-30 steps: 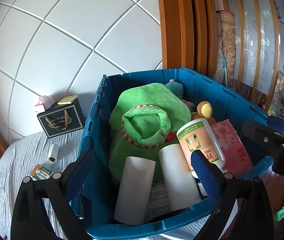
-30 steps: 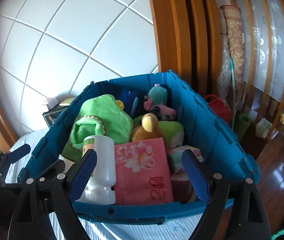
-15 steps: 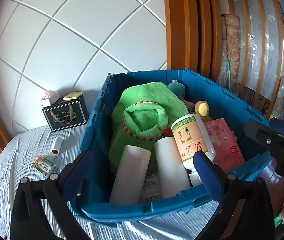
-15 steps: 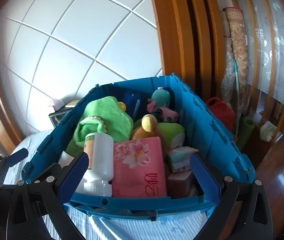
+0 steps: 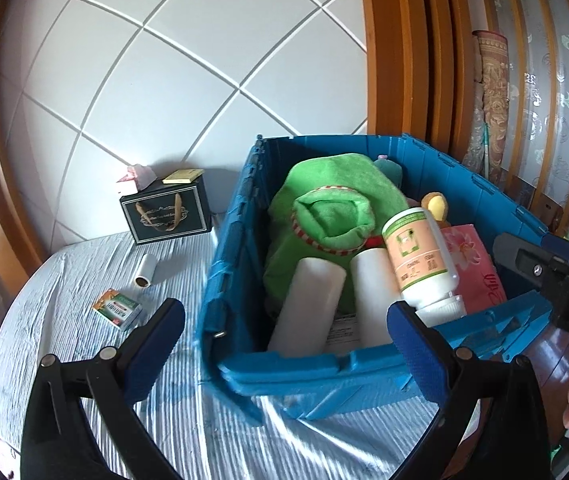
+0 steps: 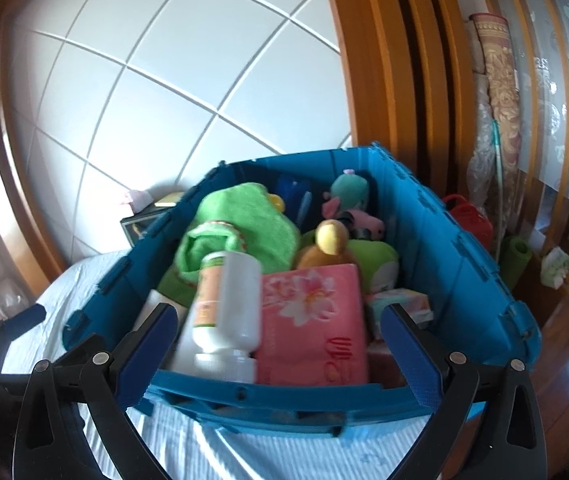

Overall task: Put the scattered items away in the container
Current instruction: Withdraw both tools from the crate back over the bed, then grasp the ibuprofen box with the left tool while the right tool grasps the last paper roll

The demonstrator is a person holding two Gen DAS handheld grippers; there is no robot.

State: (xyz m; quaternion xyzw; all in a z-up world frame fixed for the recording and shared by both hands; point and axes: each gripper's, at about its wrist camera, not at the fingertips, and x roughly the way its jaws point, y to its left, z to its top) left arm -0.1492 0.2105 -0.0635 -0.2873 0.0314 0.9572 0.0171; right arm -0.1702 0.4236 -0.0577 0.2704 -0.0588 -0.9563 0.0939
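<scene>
Now both claws stand spread wide with nothing between their blue pads, having just been opening: the left claw and the right claw. Ahead at twelve o'clock the ribbed blue plastic crate holds a fuzzy green plush, two smooth white rolls, a white bottle and a pink tissue pack. At ten o'clock of the left claw, on the striped cloth of the worktop, lie a small carton and a little cylinder.
</scene>
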